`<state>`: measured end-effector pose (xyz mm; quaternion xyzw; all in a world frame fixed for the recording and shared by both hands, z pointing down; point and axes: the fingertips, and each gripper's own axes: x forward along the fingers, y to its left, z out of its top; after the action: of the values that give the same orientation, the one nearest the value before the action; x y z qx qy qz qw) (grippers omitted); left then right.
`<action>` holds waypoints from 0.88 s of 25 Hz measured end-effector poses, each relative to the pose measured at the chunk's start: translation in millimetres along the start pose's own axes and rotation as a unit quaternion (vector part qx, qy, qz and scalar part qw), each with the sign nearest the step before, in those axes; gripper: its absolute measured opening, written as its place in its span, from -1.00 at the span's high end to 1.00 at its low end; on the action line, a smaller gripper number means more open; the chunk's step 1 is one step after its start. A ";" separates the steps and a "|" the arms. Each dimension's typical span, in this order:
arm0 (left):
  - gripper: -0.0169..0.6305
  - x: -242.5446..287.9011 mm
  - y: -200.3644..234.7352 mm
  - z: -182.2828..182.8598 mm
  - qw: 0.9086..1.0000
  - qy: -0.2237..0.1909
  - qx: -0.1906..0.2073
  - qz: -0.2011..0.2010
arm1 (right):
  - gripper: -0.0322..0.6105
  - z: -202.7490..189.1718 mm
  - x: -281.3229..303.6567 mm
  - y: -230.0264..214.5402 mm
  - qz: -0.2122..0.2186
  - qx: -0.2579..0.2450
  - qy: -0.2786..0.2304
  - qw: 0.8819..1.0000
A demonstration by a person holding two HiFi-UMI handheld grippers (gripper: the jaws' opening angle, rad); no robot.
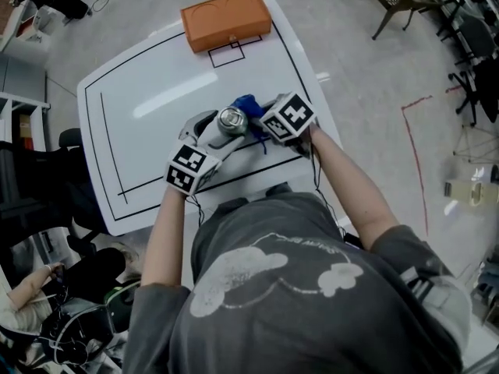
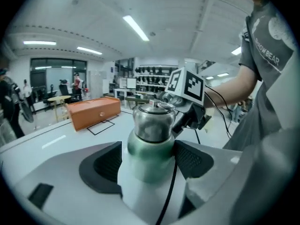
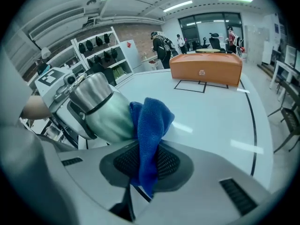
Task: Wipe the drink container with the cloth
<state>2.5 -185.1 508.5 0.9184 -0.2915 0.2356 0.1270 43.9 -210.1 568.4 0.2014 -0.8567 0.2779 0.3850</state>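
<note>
A green and white drink container (image 2: 150,146) with a steel lid (image 1: 231,119) is held upright above the white table (image 1: 156,100), my left gripper (image 2: 149,158) shut on its body. My right gripper (image 3: 146,162) is shut on a blue cloth (image 3: 149,130), whose top presses against the container's green side (image 3: 105,114). In the head view the blue cloth (image 1: 248,104) shows just beyond the lid, between the two marker cubes. My right gripper (image 1: 269,127) sits right of the container, my left gripper (image 1: 210,142) on its near left.
An orange box (image 1: 226,20) lies at the table's far edge beside a small black-lined rectangle (image 1: 228,54). A black outline runs around the tabletop. Chairs and people stand in the room beyond; bags and cables lie on the floor at lower left.
</note>
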 end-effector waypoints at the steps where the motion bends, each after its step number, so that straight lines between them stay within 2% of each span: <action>1: -0.12 -5.2 1.1 1.6 0.999 -0.018 -0.027 0.023 | 0.71 1.0 -0.5 0.0 -0.002 0.000 -0.008 1.000; 4: -0.12 -21.3 3.2 4.0 0.989 -0.066 -0.104 0.088 | 0.71 2.0 -4.5 -3.8 -0.015 0.012 -0.024 1.000; 6: -0.12 -27.3 1.5 1.2 0.981 -0.073 -0.129 0.126 | 0.71 2.1 -9.7 -7.1 -0.020 0.021 -0.033 0.999; 11: -0.12 -22.3 -7.0 1.6 0.965 -0.065 -0.153 0.204 | 0.70 6.6 -30.7 -9.2 0.010 0.038 -0.075 0.996; 13: -0.12 -19.3 -4.1 5.8 0.952 -0.074 -0.171 0.245 | 0.70 6.7 -41.0 -12.7 0.008 0.032 -0.083 0.996; 15: -0.12 -17.5 2.1 8.7 0.934 -0.085 -0.196 0.287 | 0.70 6.6 -50.5 -13.8 0.009 0.026 -0.089 0.996; 18: -0.12 -11.8 9.3 7.0 0.912 -0.080 -0.223 0.335 | 0.70 3.3 -62.1 -13.7 0.015 0.018 -0.094 0.995; 20: -0.12 -7.4 10.0 8.4 0.906 -0.073 -0.224 0.353 | 0.70 1.2 -69.9 -15.9 0.014 0.014 -0.096 0.995; 22: -0.04 -4.1 8.2 11.0 0.905 -0.069 -0.216 0.359 | 0.70 0.3 -77.2 -18.9 0.012 0.013 -0.101 0.995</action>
<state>-1.3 -193.8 497.8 0.7154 -0.6534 0.1328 0.2089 102.4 -214.7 514.7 0.2235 -0.8898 0.2718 0.2906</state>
